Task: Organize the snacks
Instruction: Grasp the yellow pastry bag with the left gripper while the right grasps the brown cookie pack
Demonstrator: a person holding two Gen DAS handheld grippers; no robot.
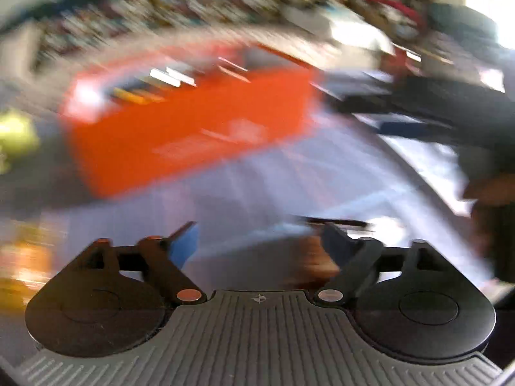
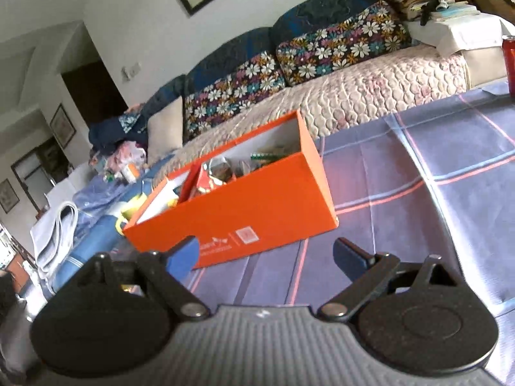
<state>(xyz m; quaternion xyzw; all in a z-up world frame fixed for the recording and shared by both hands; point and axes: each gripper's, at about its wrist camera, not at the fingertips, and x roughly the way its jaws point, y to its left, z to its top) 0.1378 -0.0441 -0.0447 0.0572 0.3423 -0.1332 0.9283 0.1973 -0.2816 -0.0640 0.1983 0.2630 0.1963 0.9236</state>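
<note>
The orange box sits on the surface, which wears a blue checked cloth, with the sofa just behind it. Snacks in bright wrappers are already heaped inside, mostly toward its left end.

The main risk I see is haste. The left wrist view is smeared all over, so that hand looks to be swinging fast; coming in at that pace, it could clip the box wall and shove the light cardboard across the slick cloth, or tip wrappers out. A red can stands at the far right edge of the surface, well apart from the box, and a careless sweep that way could knock it over.

The left claw is spread wide with nothing between its fingers. It tilts down toward the cloth, with the box up and to its left, not yet over it. Something brownish lies just beside its right finger, too blurred to name.

The right claw is also wide and empty. It is held low and angled gently down, with its left finger near the box's near wall; I cannot tell whether they touch.
</note>
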